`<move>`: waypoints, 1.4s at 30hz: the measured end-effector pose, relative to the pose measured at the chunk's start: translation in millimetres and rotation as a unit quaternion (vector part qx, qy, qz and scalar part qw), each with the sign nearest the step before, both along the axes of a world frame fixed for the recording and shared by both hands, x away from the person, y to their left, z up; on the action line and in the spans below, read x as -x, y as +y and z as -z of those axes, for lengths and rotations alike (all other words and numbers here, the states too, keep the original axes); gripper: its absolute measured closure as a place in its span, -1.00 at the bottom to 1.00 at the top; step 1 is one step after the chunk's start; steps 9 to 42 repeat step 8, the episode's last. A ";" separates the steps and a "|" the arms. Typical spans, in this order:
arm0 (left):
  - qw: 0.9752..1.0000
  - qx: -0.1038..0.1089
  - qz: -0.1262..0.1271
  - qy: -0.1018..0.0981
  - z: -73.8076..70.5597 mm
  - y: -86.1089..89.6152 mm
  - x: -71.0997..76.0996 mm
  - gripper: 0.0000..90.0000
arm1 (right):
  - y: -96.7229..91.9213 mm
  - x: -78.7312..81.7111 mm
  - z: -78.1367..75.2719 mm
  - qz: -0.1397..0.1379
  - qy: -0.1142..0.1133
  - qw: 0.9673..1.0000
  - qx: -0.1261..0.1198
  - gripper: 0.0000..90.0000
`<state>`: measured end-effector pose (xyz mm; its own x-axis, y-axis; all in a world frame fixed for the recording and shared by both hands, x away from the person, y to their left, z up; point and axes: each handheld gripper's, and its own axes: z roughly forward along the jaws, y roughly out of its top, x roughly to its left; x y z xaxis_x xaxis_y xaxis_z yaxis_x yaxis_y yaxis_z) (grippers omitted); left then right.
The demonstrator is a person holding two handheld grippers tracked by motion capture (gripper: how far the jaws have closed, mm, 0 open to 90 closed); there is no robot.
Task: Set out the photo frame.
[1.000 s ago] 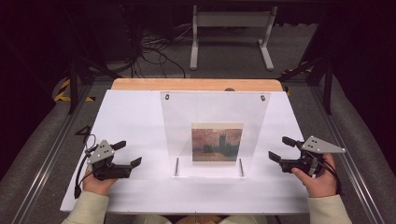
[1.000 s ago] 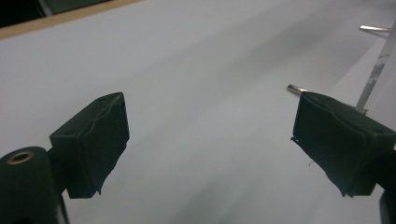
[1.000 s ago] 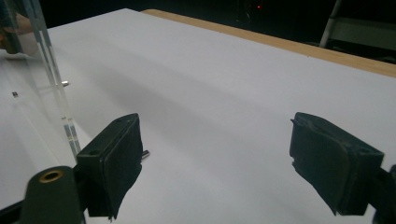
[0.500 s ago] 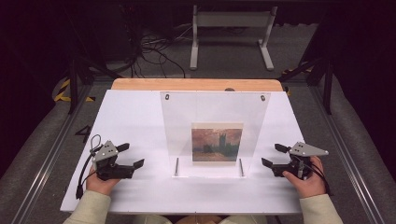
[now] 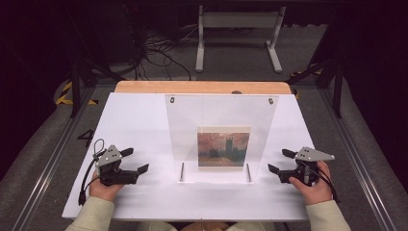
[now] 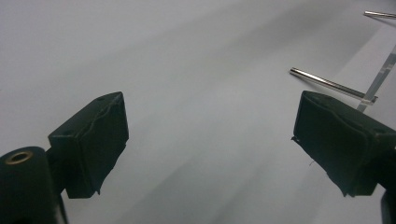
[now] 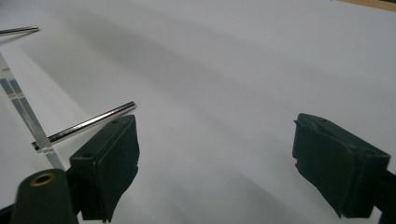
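A clear acrylic panel (image 5: pixel 221 120) stands upright in the middle of the white table (image 5: pixel 139 120), held by two metal rods (image 5: pixel 182 172). A painting card (image 5: pixel 223 147) of reddish buildings over water leans at its base. My left gripper (image 5: pixel 134 160) rests low on the table left of the panel, open, nothing between its jaws. My right gripper (image 5: pixel 281 161) sits right of the panel, also open and empty. In the left gripper view my gripper (image 6: pixel 210 140) faces bare table with a rod (image 6: pixel 327 84) at the right. In the right gripper view my gripper (image 7: pixel 215 158) has a rod (image 7: pixel 84 123) near its left jaw.
The table's far edge is a wooden strip (image 5: pixel 202 87). Beyond it lie dark floor, cables (image 5: pixel 159 53) and a white metal stand (image 5: pixel 238 33). Metal rails (image 5: pixel 43 168) run along both sides of the table.
Both grippers have come down and toward the table's near edge. The right one has dropped lower and drawn slightly inward; the panel and card have not moved.
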<state>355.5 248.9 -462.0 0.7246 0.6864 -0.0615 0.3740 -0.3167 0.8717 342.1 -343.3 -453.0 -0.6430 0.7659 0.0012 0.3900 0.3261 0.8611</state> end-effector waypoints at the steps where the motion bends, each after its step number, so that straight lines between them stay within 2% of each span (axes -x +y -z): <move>1: 1.000 0.000 0.000 0.000 0.1 -0.1 0.0 -0.76 | 0.0 -0.1 0.0 0.000 0.001 1.000 0.000 -0.67; 42: 1.000 0.001 0.000 0.000 -0.1 -0.1 0.0 -0.76 | 0.5 0.4 -0.3 0.004 -0.002 1.000 0.003 -0.66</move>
